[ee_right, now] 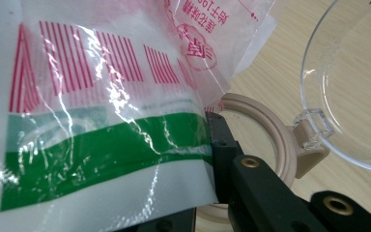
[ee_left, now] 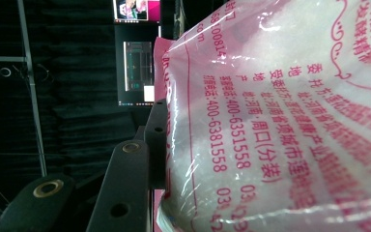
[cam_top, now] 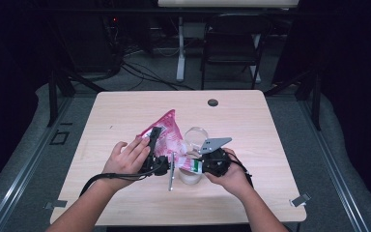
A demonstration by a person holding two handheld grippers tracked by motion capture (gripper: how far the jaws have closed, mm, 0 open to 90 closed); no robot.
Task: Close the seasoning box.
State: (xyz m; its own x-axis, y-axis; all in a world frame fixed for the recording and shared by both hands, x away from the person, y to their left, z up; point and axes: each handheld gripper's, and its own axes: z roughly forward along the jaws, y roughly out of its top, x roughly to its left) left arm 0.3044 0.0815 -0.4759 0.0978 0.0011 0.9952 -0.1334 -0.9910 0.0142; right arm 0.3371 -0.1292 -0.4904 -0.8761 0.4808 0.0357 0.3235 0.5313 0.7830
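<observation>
Just above the jar (cam_top: 192,175), my right hand-held gripper (cam_top: 199,166) is clamped on the green-striped corner of the pink bag (cam_top: 166,133); beyond the jar, the left hand-held gripper (cam_top: 153,137) clamps the bag's full body, lifted off the bench (cam_top: 125,108). I judge I'm positioning to pour: next, tilt the mouth over the jar's open rim.

Lab: black curtains (cam_top: 9,58), monitors (ee_left: 136,70)
</observation>
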